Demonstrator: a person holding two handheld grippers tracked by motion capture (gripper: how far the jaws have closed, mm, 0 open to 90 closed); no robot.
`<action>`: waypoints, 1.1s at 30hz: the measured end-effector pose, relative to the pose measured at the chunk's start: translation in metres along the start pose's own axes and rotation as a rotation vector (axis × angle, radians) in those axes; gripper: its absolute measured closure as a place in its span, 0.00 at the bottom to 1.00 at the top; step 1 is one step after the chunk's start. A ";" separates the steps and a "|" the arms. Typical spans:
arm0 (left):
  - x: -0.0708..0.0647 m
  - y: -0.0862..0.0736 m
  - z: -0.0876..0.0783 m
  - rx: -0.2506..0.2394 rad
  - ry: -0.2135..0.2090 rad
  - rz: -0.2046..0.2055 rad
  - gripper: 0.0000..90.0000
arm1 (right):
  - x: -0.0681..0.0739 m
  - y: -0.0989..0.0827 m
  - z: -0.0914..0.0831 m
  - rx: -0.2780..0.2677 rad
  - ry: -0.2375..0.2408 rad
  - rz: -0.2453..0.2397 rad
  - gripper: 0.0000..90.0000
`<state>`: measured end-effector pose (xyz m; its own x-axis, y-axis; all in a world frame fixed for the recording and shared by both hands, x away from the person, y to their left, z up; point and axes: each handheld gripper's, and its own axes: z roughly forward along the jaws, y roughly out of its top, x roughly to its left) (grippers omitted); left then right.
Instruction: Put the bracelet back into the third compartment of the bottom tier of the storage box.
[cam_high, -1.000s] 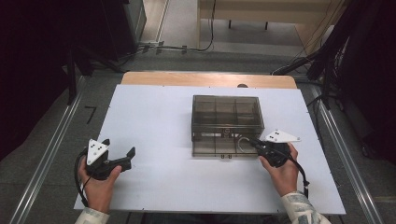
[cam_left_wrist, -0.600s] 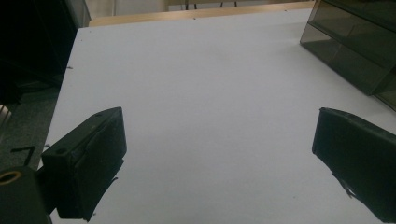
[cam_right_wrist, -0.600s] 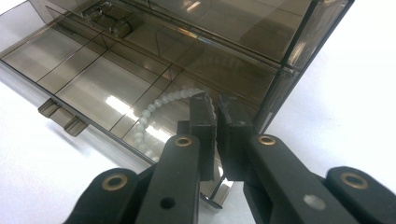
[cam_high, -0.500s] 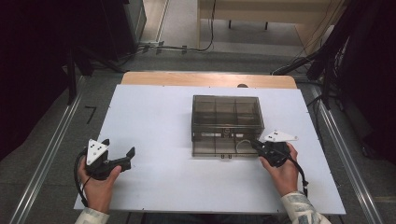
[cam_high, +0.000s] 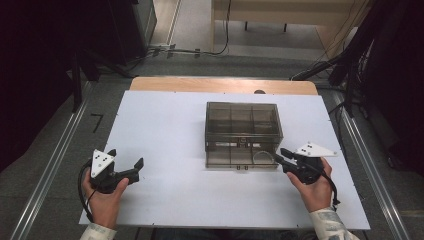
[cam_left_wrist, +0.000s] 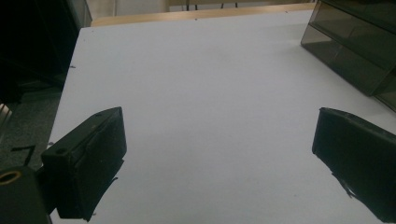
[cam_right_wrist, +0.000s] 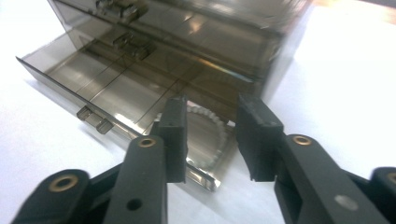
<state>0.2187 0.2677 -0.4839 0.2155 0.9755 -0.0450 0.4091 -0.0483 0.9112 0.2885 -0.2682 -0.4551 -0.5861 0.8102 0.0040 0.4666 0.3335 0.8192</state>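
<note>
At the box's near right corner: the right gripper (cam_high: 279, 155), jaws just opened partway, nothing pinched between them.
Box: smoky transparent plastic drawer box (cam_high: 243, 133) mid-table, bottom drawer (cam_right_wrist: 126, 93) pulled out.
In drawer: round scalloped clear piece (cam_right_wrist: 210, 135), just beyond the jaws.
Right hand: low, pointing left at the drawer.
Left gripper (cam_high: 125, 167): wide open, empty, well apart on the white table (cam_high: 165, 140).

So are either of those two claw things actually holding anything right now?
No. The right gripper has just been opening, its fingers apart at the open drawer with the white ring. The left gripper is open over bare table.
</note>
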 end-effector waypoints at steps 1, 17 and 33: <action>0.000 0.000 0.000 -0.002 0.000 -0.002 0.04 | -0.003 -0.001 -0.004 -0.008 -0.007 0.009 0.66; -0.001 0.000 0.001 0.002 -0.003 0.003 0.04 | -0.038 -0.019 -0.026 -0.023 -0.084 0.094 0.50; -0.001 0.000 0.001 0.006 -0.003 0.002 0.04 | -0.056 -0.033 -0.023 0.083 -0.146 0.144 0.35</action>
<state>0.2194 0.2665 -0.4840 0.2190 0.9747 -0.0441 0.4141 -0.0519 0.9087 0.2906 -0.3360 -0.4689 -0.4099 0.9117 0.0292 0.5952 0.2430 0.7660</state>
